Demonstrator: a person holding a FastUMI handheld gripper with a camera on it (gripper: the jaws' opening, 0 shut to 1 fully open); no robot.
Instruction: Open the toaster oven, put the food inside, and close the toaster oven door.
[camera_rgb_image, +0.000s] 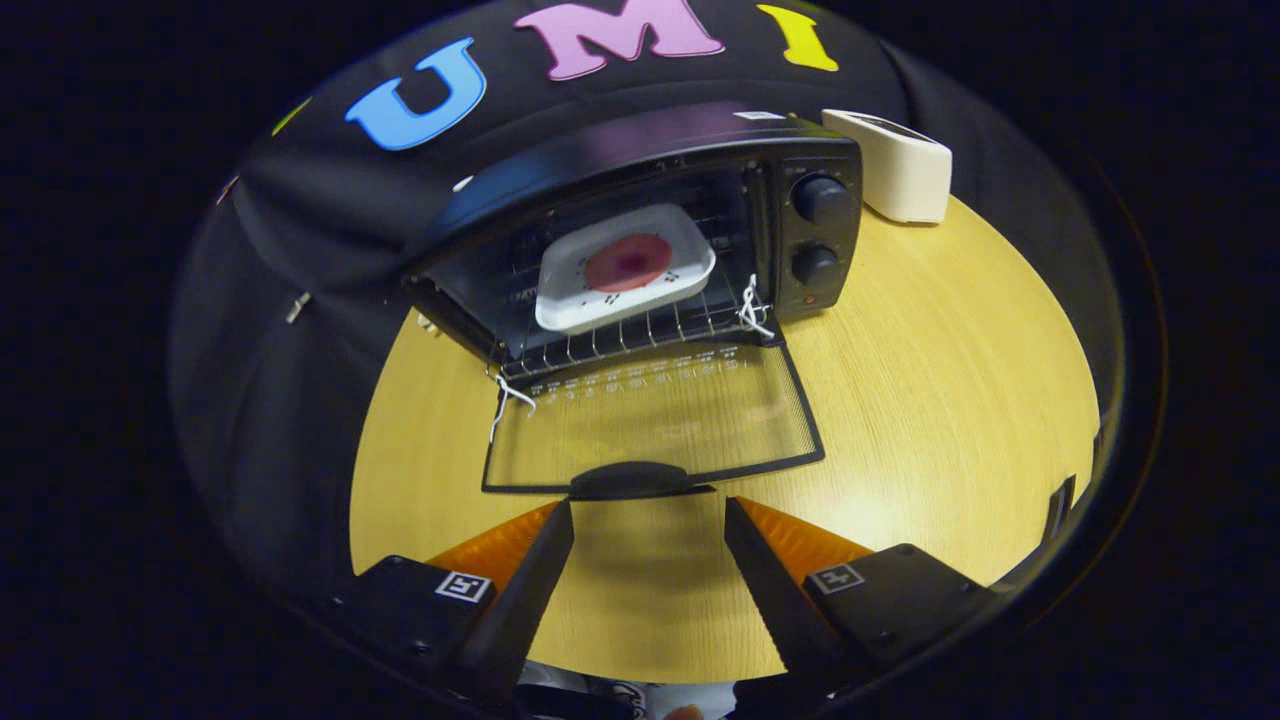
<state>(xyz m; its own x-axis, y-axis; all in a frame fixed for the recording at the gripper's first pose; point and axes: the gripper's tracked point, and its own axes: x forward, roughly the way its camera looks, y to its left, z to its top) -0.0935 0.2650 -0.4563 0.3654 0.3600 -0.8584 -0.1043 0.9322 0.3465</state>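
At the lower left of the frame the left finger (535, 570) of the hand-held gripper (648, 512) rises toward the middle, and the right finger stands well apart from it, so the jaws are wide and hold nothing. Just ahead of the fingertips, centred between them, sits the dark door handle (630, 480) of the toaster oven (660, 160); its long axis runs left to right across the frame, square to the line of the fingers. That is the relation the coming move seems to turn on: the handle lies straight ahead and slightly up the frame, close to the tips but not yet between them. The glass door (660, 420) is folded down flat toward the gripper, hinged at the oven's mouth, with white string ties (508, 398) at its hinge corners. Beyond it, inside the cavity on the wire rack (620, 345), rests a white tray (570, 300) carrying a round reddish piece of food (628, 262), so by my reading only the closing remains. Further right are the oven's two knobs (822, 200), and in the upper right a cream-coloured box (900, 165) stands beside the oven. The pale wood-grain bench (950, 400) is round-edged, with black cloth walls behind.
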